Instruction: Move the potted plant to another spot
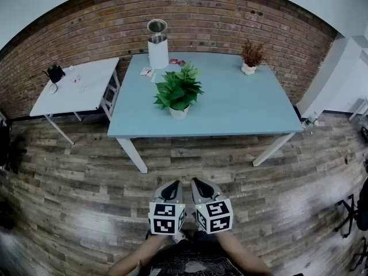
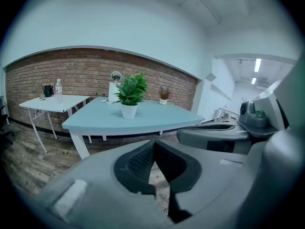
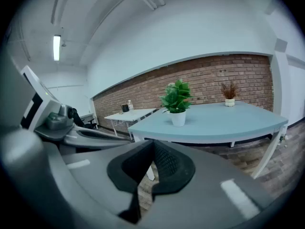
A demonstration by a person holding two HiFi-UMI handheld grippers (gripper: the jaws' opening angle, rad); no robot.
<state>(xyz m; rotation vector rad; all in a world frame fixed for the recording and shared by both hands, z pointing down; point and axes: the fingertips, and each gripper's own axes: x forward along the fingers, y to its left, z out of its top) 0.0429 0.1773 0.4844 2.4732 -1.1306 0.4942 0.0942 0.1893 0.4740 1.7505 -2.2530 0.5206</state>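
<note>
Left gripper and right gripper are both pressed together and hold nothing.
You hold them side by side at the bottom middle of the frame, over the floor — likely because you have not walked up yet. Your potted plant stands well apart from them, higher in the frame, near the front edge of the blue table.

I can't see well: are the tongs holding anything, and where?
Nothing. The left tongs and right tongs are shut and empty; the potted plant sits untouched.
</note>
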